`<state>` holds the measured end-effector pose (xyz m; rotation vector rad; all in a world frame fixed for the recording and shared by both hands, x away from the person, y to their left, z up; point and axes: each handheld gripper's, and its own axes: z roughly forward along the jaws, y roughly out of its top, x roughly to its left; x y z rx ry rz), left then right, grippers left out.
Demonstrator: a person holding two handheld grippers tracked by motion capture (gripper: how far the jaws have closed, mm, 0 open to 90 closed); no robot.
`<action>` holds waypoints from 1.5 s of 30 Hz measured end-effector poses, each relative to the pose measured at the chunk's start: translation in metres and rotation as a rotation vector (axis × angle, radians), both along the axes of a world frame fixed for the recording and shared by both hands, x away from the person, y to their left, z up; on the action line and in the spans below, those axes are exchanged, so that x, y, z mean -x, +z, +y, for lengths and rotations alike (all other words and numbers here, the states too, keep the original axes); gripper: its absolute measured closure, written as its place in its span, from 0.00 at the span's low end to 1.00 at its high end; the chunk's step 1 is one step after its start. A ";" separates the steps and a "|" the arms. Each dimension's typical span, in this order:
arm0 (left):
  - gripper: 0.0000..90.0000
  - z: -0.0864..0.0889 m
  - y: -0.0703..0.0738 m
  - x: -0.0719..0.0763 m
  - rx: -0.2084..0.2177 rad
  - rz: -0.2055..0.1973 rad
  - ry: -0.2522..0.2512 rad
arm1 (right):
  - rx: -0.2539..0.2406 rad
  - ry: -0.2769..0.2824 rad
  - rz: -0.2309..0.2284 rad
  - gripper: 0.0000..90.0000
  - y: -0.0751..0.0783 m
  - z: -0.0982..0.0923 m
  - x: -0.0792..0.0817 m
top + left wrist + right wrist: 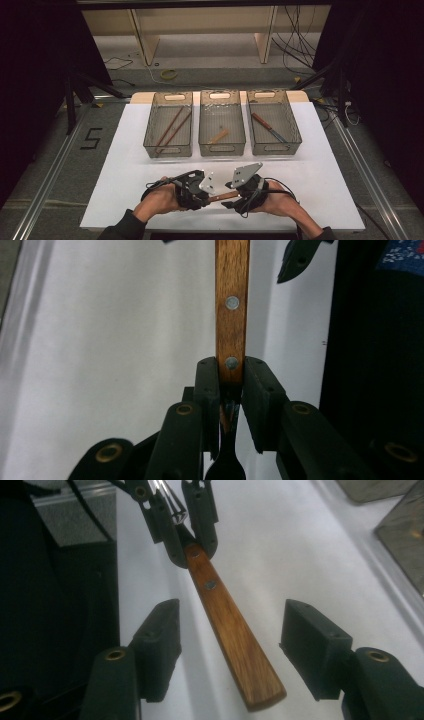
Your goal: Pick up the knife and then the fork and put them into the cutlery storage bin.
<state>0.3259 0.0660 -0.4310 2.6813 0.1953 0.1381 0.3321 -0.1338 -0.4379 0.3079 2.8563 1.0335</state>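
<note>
A utensil with a riveted wooden handle (pixel 223 196) hangs level just above the white table top, between the two hands. My left gripper (pixel 204 189) is shut on the handle's metal end; in the left gripper view its jaws (pixel 231 365) pinch the wood (pixel 232 315) at the lower rivet. My right gripper (pixel 235 194) faces it from the right. In the right gripper view its jaws (pixel 230 612) stand open on either side of the handle's free end (pixel 235 645), with a gap on both sides. The left gripper (pixel 192 535) shows farther off there.
Three see-through bins stand in a row at the back of the white table top (pixel 310 180): the left bin (pixel 167 150) holds two long brown sticks, the middle bin (pixel 221 148) a small wooden piece, the right bin (pixel 276 148) a brown-handled utensil. Cables lie on the floor beyond.
</note>
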 end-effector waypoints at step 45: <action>0.74 0.003 0.012 -0.002 0.093 -0.048 0.013 | 0.042 0.094 -0.066 0.84 0.007 -0.002 0.009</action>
